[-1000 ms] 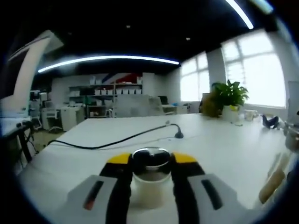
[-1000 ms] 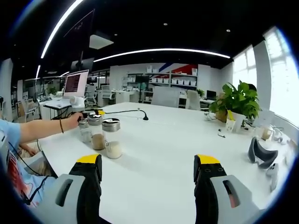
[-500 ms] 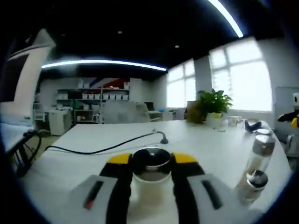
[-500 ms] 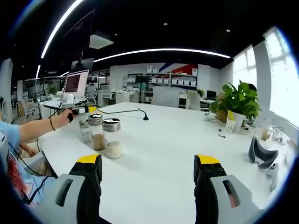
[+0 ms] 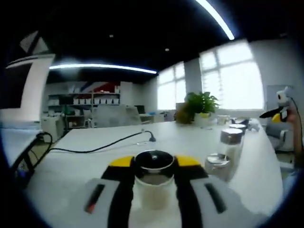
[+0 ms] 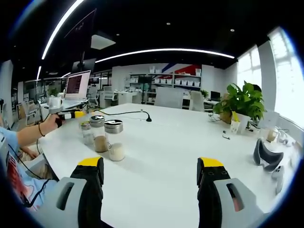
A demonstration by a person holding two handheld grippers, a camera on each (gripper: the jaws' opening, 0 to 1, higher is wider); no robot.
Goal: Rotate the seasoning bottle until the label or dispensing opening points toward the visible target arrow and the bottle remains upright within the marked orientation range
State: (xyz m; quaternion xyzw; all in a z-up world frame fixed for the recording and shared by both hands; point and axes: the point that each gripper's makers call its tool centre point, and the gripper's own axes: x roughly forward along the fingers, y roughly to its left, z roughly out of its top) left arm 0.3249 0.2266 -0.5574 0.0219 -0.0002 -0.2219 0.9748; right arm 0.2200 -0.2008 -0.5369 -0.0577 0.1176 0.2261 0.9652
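**Left tool clamped on jar, upright; arrow and label not readable**

Left gripper view: left tool (image 5: 153, 175) sits bottom centre, its yellow-tipped jaws closed against both sides of the seasoning bottle (image 5: 153, 183), a clear jar with a shiny metal lid and pale contents. The bottle's long axis runs straight up between the jaws, so it looks upright, and any turn has to come from rolling the left hand about that axis. Its base is hidden behind the jaws, so I can't tell whether it's resting on the table (image 5: 95, 159) or lifted. Just right of the tool, lower right of frame, stand two more metal-lidded shakers (image 5: 224, 151), near but apart. A black cable (image 5: 102, 145) crosses the table at mid-left.

Right gripper view: right tool (image 6: 151, 183) at the bottom, jaws wide apart, nothing between them. A cluster of jars (image 6: 105, 137) stands left of centre, well ahead of it. The left tool is the one on the job.

Hard to make out: no target arrow or orientation marks legible in either view. The label and dispensing opening on the held bottle are too blurred to locate, so its heading can't be judged.
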